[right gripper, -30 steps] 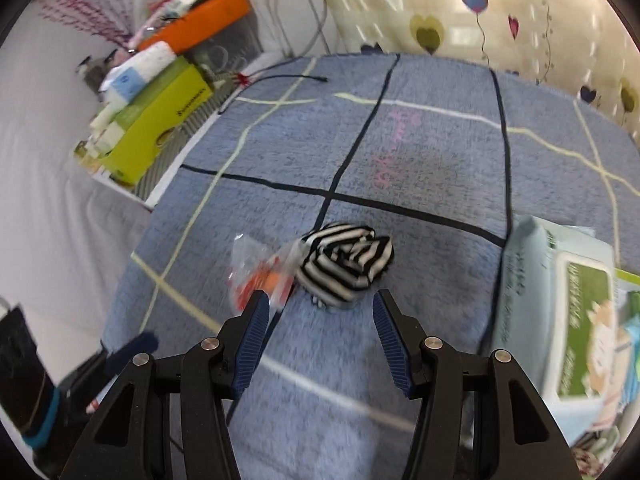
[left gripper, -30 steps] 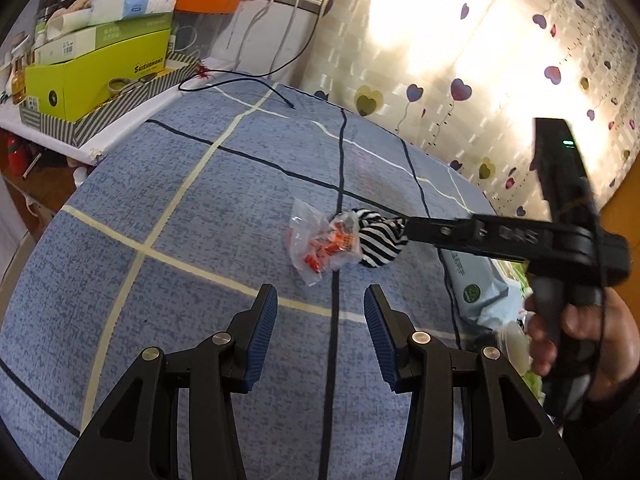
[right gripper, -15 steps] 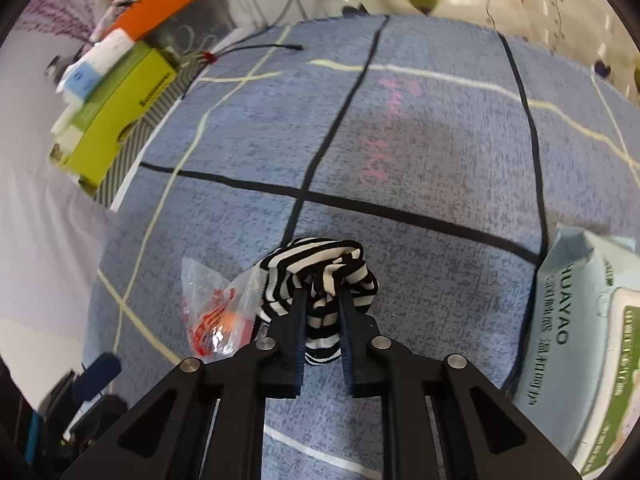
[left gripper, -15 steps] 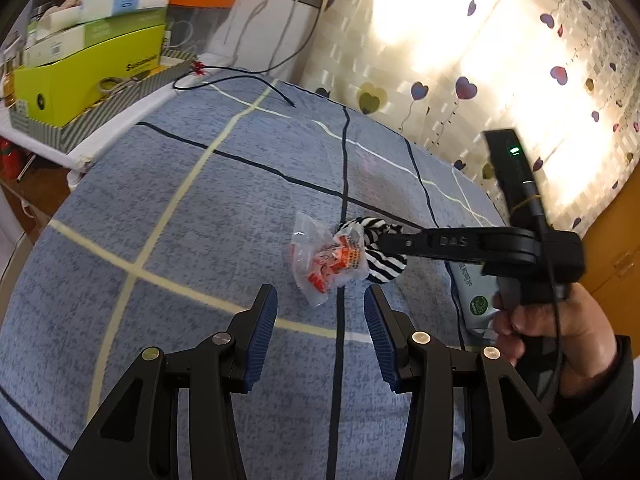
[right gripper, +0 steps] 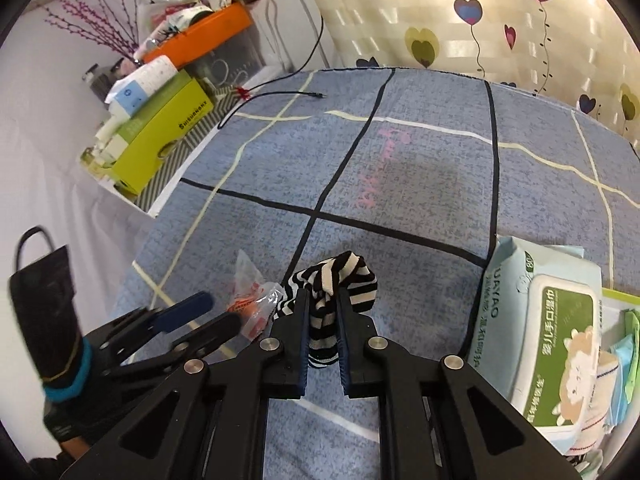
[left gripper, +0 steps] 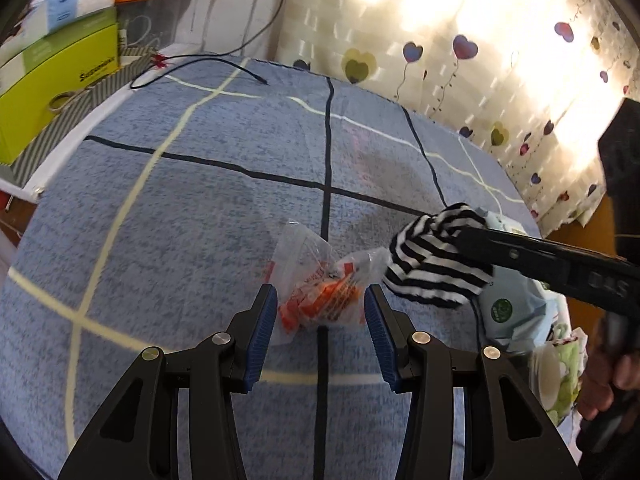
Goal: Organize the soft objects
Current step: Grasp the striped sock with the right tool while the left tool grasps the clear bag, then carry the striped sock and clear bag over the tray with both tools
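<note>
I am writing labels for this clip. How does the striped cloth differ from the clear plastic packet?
The striped cloth is black-and-white fabric; the clear plastic packet is see-through with orange contents. The cloth is pinched by the right gripper; the packet lies between the open jaws of the left gripper. Both are soft and crumpled.

Blue bedcover [right gripper: 420, 184] with black and pale-yellow grid lines fills the near ground. Far right: backlit curtain [left gripper: 480, 60] printed with heart balloons, bright daylight through it. Far left: white ledge [right gripper: 176, 196] stacked with boxes [right gripper: 160, 140], orange tray [right gripper: 200, 34] on top.
</note>
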A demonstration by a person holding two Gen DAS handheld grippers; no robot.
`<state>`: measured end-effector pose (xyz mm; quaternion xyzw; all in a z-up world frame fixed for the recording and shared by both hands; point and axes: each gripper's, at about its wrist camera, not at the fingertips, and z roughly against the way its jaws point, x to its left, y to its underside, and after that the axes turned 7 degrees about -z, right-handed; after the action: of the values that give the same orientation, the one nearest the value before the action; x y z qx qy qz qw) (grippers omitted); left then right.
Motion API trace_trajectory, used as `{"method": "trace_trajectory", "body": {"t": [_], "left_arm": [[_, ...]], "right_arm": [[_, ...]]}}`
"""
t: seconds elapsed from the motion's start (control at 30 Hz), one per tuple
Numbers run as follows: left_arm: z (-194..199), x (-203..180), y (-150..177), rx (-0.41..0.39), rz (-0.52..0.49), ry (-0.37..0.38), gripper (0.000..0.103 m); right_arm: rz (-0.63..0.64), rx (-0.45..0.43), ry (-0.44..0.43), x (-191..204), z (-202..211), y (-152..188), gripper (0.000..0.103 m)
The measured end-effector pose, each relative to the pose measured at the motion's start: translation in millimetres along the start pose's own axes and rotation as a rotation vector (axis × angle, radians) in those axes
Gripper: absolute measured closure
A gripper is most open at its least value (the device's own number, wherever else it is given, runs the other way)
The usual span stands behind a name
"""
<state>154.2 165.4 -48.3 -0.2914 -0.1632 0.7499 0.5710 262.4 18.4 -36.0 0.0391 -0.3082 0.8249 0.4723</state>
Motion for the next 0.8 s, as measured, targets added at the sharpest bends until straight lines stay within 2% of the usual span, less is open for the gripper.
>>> {"method": "trace_trajectory", "body": {"t": [0.2, 0.4, 0.43, 0.5, 0.6, 0.8], "left_arm": [[-23, -14, -2, 0.034, -0.053, -0.017, 0.053], [-25, -21, 0, 0.02, -0.086, -0.052, 0.053], [-24, -23, 1, 0.014, -0.098, -0.059, 0.055], [-23, -26, 2, 0.009, -0.111, -0.058, 0.067], [-17, -30, 3, 0.003, -0.123, -0.06, 0.079], [6, -35, 11, -0.039, -0.112, -0.039, 0.082]], "right_arm": [[-0.011, -0.003, -0.004, -7, 5, 4, 0.091], [-0.011, -0.017, -0.004, -10, 13, 7, 0.091], [-0.011, -0.023, -0.003, -10, 15, 7, 0.091], [-0.009, -0.033, -0.004, -10, 20, 8, 0.091], [-0.011, -0.042, -0.009, -11, 26, 10, 0.092], [-0.015, -0.081, -0.037, -12, 48, 20, 0.092]]}}
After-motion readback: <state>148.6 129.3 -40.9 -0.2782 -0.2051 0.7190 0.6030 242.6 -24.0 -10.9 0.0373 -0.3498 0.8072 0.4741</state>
